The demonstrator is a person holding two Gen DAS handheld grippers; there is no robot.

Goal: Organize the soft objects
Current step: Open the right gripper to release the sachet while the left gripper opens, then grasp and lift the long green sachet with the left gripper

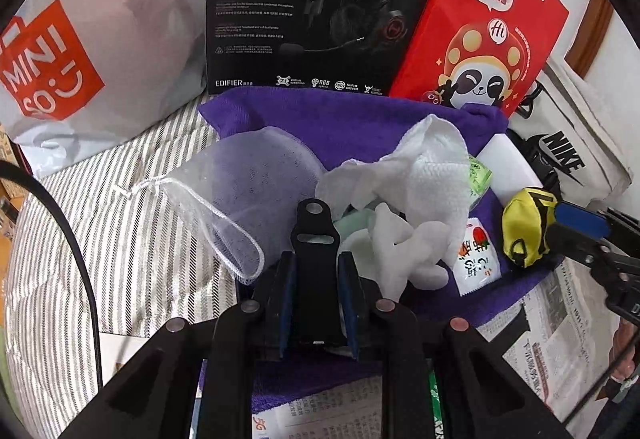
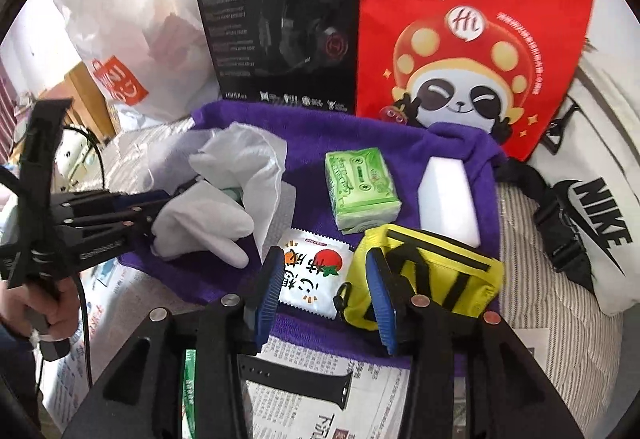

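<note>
A purple towel [image 1: 344,123] [image 2: 320,135] lies spread on the bed. On it lie a crumpled white cloth [image 1: 416,175] [image 2: 224,191], a mesh drawstring bag [image 1: 240,183], a green tissue pack [image 2: 360,191], a white sponge block [image 2: 448,195], a tomato sachet [image 2: 316,279] [image 1: 476,259] and a yellow pouch [image 2: 432,275] [image 1: 524,223]. My left gripper [image 1: 316,275] is shut on a black watch strap [image 1: 314,235] just before the white cloth. My right gripper [image 2: 326,287] is open, its fingers astride the sachet and the pouch's left edge.
A black headset box [image 1: 320,7], a red panda bag [image 1: 488,31], a white Miniso bag [image 1: 72,51] and a white Nike bag [image 2: 592,223] ring the towel. Newspaper [image 2: 320,391] with another black strap piece [image 2: 296,379] lies in front. Striped bedding [image 1: 120,239] lies left.
</note>
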